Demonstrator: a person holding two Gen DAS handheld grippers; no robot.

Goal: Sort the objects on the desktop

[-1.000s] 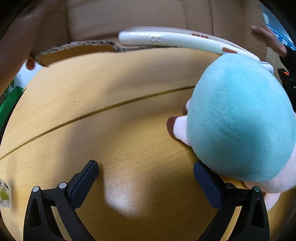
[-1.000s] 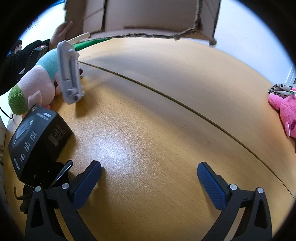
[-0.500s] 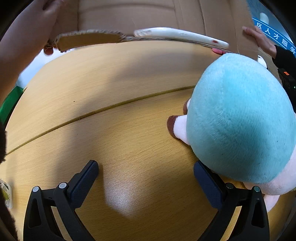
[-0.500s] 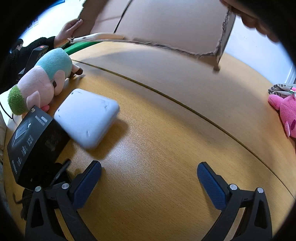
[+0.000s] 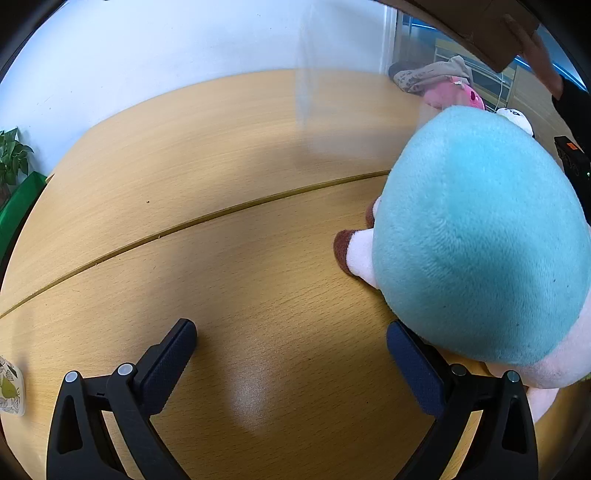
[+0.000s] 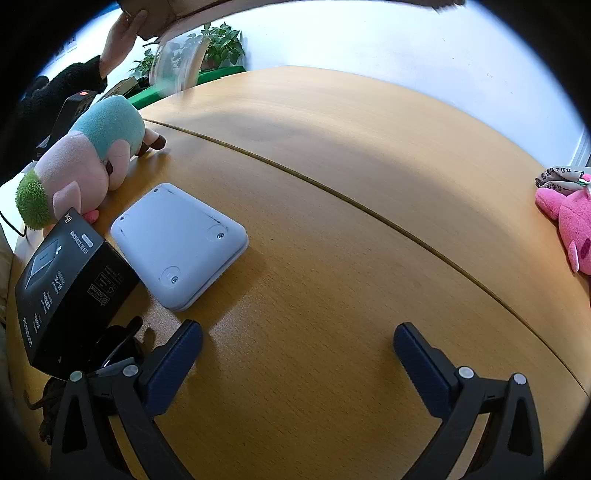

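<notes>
moved: cardboard box (image 6: 162, 14) lifted off, white device (image 6: 179, 245) dumped flat on desk (image 6: 332, 221)
left hand-held gripper (image 5: 291, 354): jaws apart, i'm beside plush (image 5: 480, 240)
right hand-held gripper (image 6: 297, 350): apart, empty, waiting

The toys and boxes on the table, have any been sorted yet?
Nothing looks sorted yet. The teal-and-pink plush, the white device, the black box and the pink plush all lie loose on the table. Nothing is in hand: the left gripper and right gripper are both open and empty. All the sorting is left.
</notes>
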